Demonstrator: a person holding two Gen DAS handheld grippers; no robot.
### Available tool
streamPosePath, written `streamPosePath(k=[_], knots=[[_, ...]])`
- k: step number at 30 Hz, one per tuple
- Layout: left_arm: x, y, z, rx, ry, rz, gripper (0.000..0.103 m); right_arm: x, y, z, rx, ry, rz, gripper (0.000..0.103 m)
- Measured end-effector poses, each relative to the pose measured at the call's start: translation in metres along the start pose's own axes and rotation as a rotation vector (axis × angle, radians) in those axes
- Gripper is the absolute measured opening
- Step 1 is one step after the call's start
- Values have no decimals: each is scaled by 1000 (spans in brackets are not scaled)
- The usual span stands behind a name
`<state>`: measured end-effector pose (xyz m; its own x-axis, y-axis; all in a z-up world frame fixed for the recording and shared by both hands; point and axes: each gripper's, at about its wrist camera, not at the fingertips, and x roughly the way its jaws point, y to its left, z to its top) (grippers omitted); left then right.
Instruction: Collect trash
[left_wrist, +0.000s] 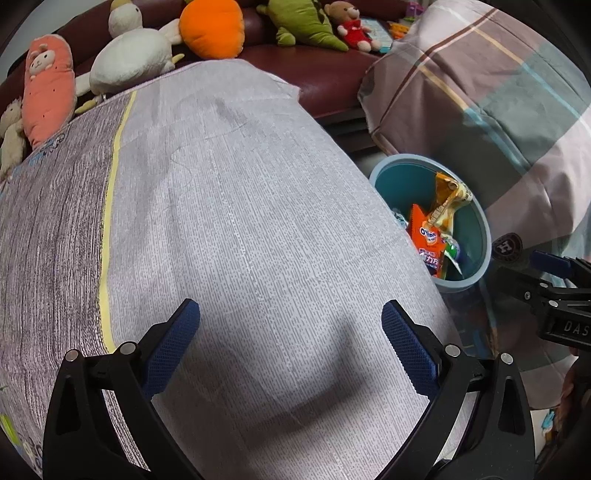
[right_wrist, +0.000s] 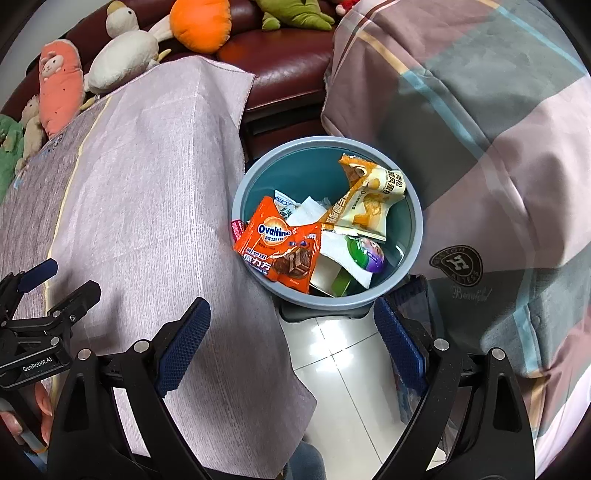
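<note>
Hanging open and empty, the right hand-held gripper (right_wrist: 291, 332) sits nearer the bin (right_wrist: 327, 299), just above it in frame; the left hand-held gripper (left_wrist: 290, 328), also open, hangs over the bare cloth (left_wrist: 240, 184).

The left gripper (left_wrist: 290, 347) hangs over a grey-lilac cloth-covered surface (left_wrist: 240, 206), its blue-padded jaws spread wide with nothing between them. Just past the cloth's right edge stands a blue trash bin (left_wrist: 480, 266) holding an orange Ovaltine wrapper (left_wrist: 428, 240) and a yellow snack wrapper (left_wrist: 448, 201). The right gripper (left_wrist: 554, 284) shows at the far right edge. Plush toys (left_wrist: 129, 59) line the dark red sofa (left_wrist: 325, 74) behind.
</note>
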<state>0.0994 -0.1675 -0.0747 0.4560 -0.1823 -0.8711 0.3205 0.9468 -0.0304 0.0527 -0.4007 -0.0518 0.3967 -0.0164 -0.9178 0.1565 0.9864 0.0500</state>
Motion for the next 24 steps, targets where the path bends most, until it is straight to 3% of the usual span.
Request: streamPosePath(k=[24], knots=[[-2,0,6,-7,-9,27,99,4,4,12,-10,-2,-2,86]])
